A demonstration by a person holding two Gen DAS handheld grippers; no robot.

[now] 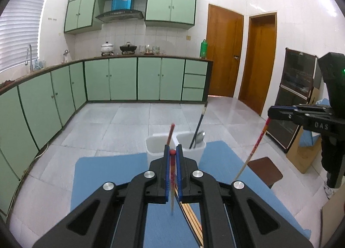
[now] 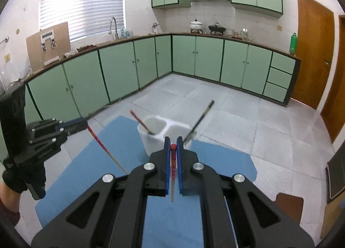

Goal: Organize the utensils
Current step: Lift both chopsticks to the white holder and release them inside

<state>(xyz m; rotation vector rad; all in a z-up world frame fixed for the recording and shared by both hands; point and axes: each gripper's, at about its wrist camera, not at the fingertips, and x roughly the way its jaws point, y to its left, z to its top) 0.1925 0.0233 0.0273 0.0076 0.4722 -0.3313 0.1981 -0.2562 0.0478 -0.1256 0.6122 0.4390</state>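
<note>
A kitchen with pale green cabinets (image 2: 120, 68) running along two walls, a grey tiled floor (image 2: 248, 118) and two brown wooden doors (image 1: 224, 53). In the foreground, a blue mat (image 2: 120, 140) covers the table.

At the far edge of the mat stands a white two-compartment holder (image 1: 155, 150). Seen from the left wrist camera, its left compartment holds one red-topped chopstick (image 1: 170, 134) leaning upright. Its right compartment holds a dark chopstick (image 1: 199, 124) and a metal spoon (image 1: 200, 136), both leaning to the right.

The left gripper (image 1: 172, 152) is raised above the mat, its blue-padded jaws pressed together on a red-ended chopstick (image 1: 172, 174). From the right wrist camera this left gripper (image 2: 85, 121) appears at the left edge, the chopstick (image 2: 103, 146) slanting down from its tip toward the mat, pale at its lower end. A gloved hand (image 2: 13, 181) grips its handle.

The right gripper (image 2: 173, 145) is likewise pinching a red-ended chopstick (image 2: 173, 168) between closed jaws, above the mat and near the holder. From the left wrist camera the right gripper (image 1: 270, 112) shows at the right edge, its chopstick (image 1: 254, 148) angling downward.

More wooden chopsticks (image 1: 192, 220) lie on the mat beneath the left gripper, partly hidden by its frame.
</note>
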